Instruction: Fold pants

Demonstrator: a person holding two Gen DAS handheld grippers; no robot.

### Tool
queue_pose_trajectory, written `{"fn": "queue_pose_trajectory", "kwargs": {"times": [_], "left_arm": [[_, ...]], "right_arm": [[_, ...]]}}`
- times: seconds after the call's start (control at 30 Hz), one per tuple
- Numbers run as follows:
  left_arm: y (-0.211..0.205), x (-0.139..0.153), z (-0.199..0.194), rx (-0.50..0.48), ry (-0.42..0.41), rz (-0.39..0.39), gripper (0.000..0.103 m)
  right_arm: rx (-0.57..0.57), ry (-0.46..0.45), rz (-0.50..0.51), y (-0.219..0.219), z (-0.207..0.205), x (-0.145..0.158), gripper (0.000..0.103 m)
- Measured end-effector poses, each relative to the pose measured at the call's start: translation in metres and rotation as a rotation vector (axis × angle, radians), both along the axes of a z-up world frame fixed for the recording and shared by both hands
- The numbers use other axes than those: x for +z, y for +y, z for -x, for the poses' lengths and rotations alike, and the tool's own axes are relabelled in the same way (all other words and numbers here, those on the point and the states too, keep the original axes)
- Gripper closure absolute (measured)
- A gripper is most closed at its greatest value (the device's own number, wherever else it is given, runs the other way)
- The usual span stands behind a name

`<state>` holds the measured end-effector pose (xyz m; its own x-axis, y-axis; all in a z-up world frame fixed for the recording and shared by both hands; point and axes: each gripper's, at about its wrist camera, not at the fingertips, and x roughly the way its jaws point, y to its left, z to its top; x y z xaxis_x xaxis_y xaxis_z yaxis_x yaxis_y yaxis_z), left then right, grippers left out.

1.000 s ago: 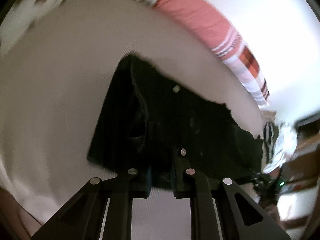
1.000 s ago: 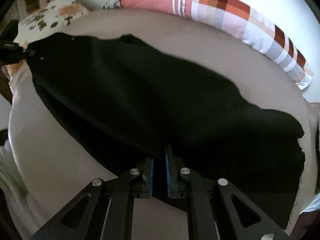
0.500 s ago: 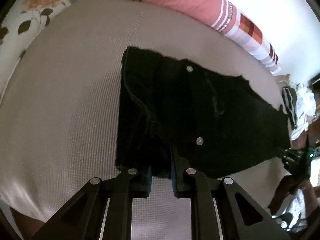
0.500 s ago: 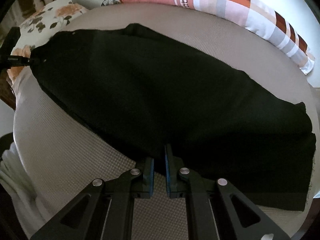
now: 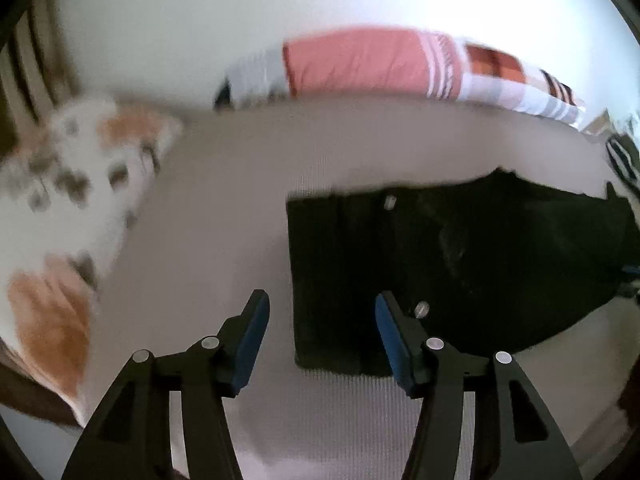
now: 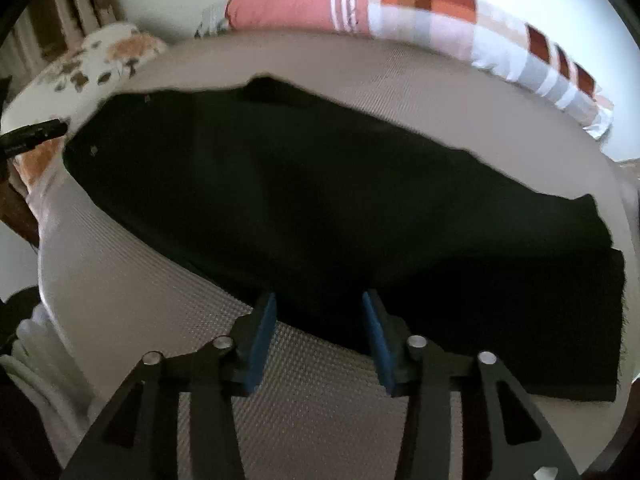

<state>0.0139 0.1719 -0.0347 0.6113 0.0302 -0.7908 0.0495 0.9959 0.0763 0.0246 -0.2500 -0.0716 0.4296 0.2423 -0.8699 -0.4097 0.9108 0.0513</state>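
The black pants lie flat on the beige bed, spread from far left to near right. In the left wrist view the waist end shows two metal buttons. My left gripper is open and empty, just off the waistband's near left corner. My right gripper is open and empty, its blue pads at the near edge of the pant leg. The left gripper's tip also shows in the right wrist view beside the waist.
A pink and checked pillow lies along the far edge of the bed. A floral pillow is on the left. Striped clothes lie off the bed's right side. A white wall stands behind.
Both grippers have opened and let go of the pants. The pants now lie flat on the bed. The left gripper has swung left and pulled back a little.
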Motion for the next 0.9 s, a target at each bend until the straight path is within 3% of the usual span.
{"fn": "queue_pose_trajectory", "kwargs": {"times": [0.07, 0.17, 0.37, 0.5, 0.67, 0.9], "left_arm": [[-0.020, 0.013, 0.005, -0.065, -0.057, -0.006, 0.040], [-0.060, 0.023, 0.011, -0.210, -0.081, 0.017, 0.038], [-0.173, 0.011, 0.013, -0.535, -0.042, 0.038, 0.038], [-0.236, 0.001, 0.014, -0.670, -0.024, 0.054, 0.038], [-0.302, -0.016, 0.015, -0.774, 0.001, 0.055, 0.038], [-0.348, -0.037, 0.010, -0.834, 0.051, 0.076, 0.043]], "right_arm": [[-0.031, -0.021, -0.063, -0.016, 0.005, 0.013, 0.061], [-0.150, -0.021, -0.169, -0.053, 0.004, 0.025, 0.061], [-0.408, 0.008, -0.322, -0.135, 0.000, 0.022, 0.059], [-0.516, 0.043, -0.398, -0.170, -0.007, 0.013, 0.059], [-0.627, 0.085, -0.496, -0.206, -0.023, -0.005, 0.059], [-0.747, 0.109, -0.590, -0.252, -0.043, -0.026, 0.059]]}}
